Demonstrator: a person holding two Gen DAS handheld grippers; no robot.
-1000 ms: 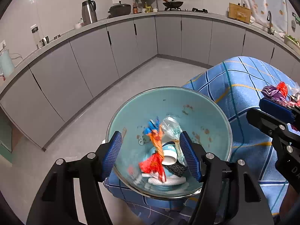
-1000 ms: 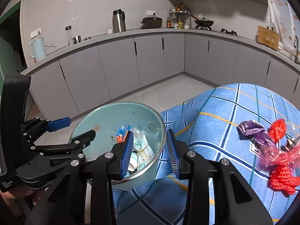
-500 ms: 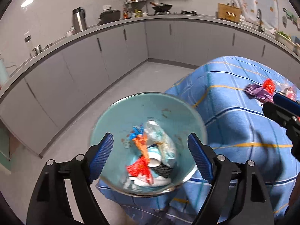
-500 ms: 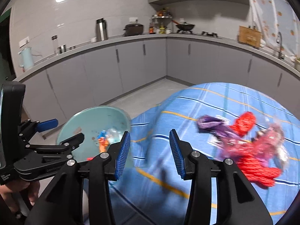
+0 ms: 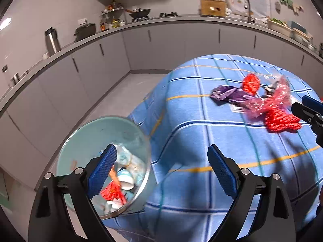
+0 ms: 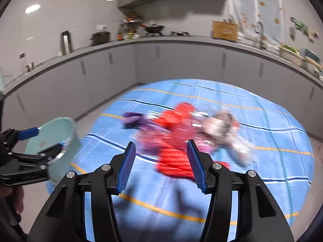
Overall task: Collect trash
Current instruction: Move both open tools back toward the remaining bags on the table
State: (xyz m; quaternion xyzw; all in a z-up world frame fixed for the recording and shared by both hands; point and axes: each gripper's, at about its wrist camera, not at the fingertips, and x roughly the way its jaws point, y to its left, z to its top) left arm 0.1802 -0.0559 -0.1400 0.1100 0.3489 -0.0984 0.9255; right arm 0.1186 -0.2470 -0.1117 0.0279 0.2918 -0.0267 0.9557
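Observation:
A pale teal bowl [image 5: 97,133] holding several scraps of trash stands at the table's left edge; it also shows in the right wrist view [image 6: 58,127]. A trash pile lies on the blue checked tablecloth [image 5: 201,137]: a purple wrapper [image 5: 228,94], red netting [image 5: 280,119] and pink plastic [image 5: 280,92]. My left gripper [image 5: 163,167] is open and empty, its left finger over the bowl. My right gripper [image 6: 161,165] is open and empty, just short of the blurred red netting [image 6: 175,161].
Grey kitchen cabinets and a counter [image 5: 141,23] curve round behind the table, with a kettle [image 5: 51,40], pots and a wok on top. Grey floor [image 5: 125,94] lies between the table and the cabinets.
My left gripper opened wide and swung right, so the bowl slid to the lower left of its view. My right gripper opened wider and moved from the bowl over to the trash pile.

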